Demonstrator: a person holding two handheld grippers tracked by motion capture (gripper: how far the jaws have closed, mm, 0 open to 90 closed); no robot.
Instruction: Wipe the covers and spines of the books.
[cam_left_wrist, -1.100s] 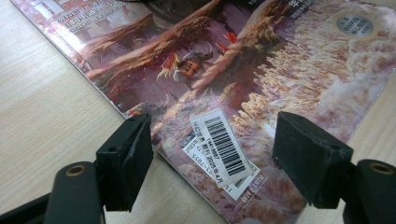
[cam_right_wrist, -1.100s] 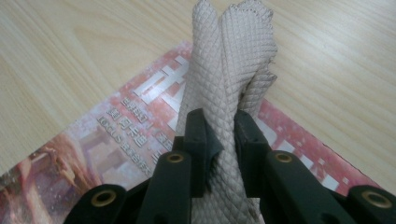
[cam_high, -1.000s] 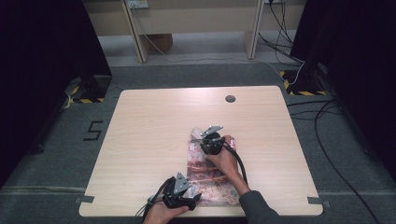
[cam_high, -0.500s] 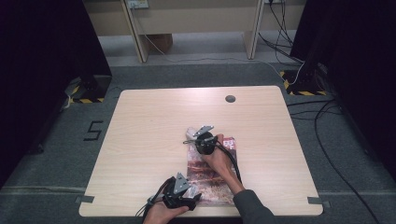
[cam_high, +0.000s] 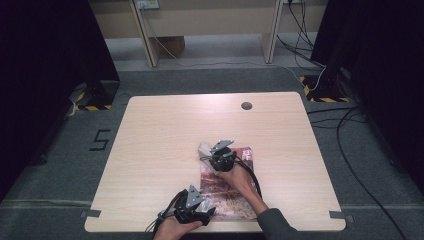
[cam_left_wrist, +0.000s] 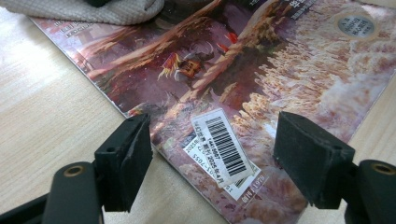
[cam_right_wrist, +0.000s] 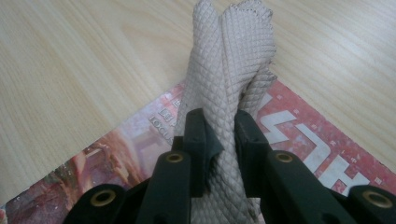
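Since a second ago your right gripper (cam_high: 216, 156) has slid a little toward the left far corner of the glossy magazine with the reddish illustrated cover (cam_high: 227, 190), carrying the beige waffle-textured cloth (cam_high: 205, 149) with it. Its jaws are clamped on that cloth: in the right gripper view the bunched fabric (cam_right_wrist: 231, 70) rises between the two black pads (cam_right_wrist: 198, 140) and drapes over the cover's corner onto the pale wooden table (cam_high: 165, 130). Your left gripper (cam_high: 197, 207) sits at the near left corner of the magazine, unmoved. Its jaws stand apart, one over the bare tabletop and one over the cover, with the white barcode sticker (cam_left_wrist: 223, 147) between them and nothing pinched. The magazine lies flat near the table's front edge.
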